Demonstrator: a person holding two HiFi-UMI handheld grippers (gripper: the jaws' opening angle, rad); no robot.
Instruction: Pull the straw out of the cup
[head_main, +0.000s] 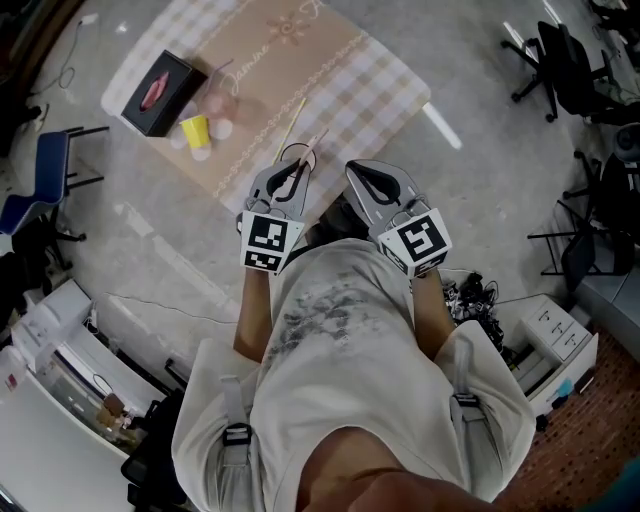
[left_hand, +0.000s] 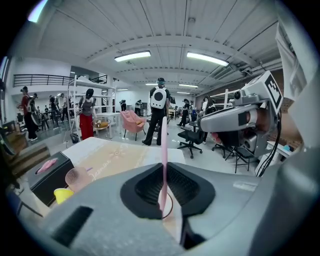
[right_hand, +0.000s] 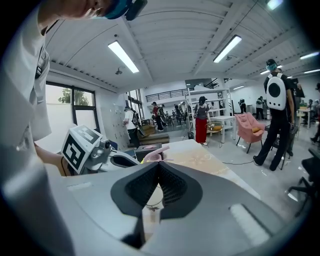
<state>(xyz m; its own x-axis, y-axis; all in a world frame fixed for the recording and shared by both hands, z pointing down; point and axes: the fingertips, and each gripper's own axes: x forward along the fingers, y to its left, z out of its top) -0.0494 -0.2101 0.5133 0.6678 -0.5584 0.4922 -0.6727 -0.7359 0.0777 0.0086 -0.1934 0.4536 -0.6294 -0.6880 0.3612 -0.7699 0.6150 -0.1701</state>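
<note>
Near edge of the worktop (head_main: 380, 80): both my tongs hang over it side by side, close in front of the person's chest.
Left tongs (left_hand: 164, 172): closed on the pink straw (left_hand: 163, 145), with the black pads pressed to it from both sides.
Pink straw: upright in the left tongs. Most of its length rises above the pads and its lower end pokes out just below them. It is clear of both cups and off the cloth.
Right tongs (right_hand: 159, 169): closed, the pads meeting with nothing between them. Through the gap under them I see only the cloth.
Pink cup (left_hand: 77, 177): translucent and upright, toward the left end of the worktop. It stands just beside the black box (head_main: 160, 92) and well apart from the straw.
Yellow cup (head_main: 195, 130): small, near the pink cup, on the side toward the worktop's edge.
Black box: at the left corner, with a pink shape on its top.
Thin yellow stick (head_main: 292, 118): lies flat on the cloth between the cups and my left tongs. I cannot tell what it is.
</note>
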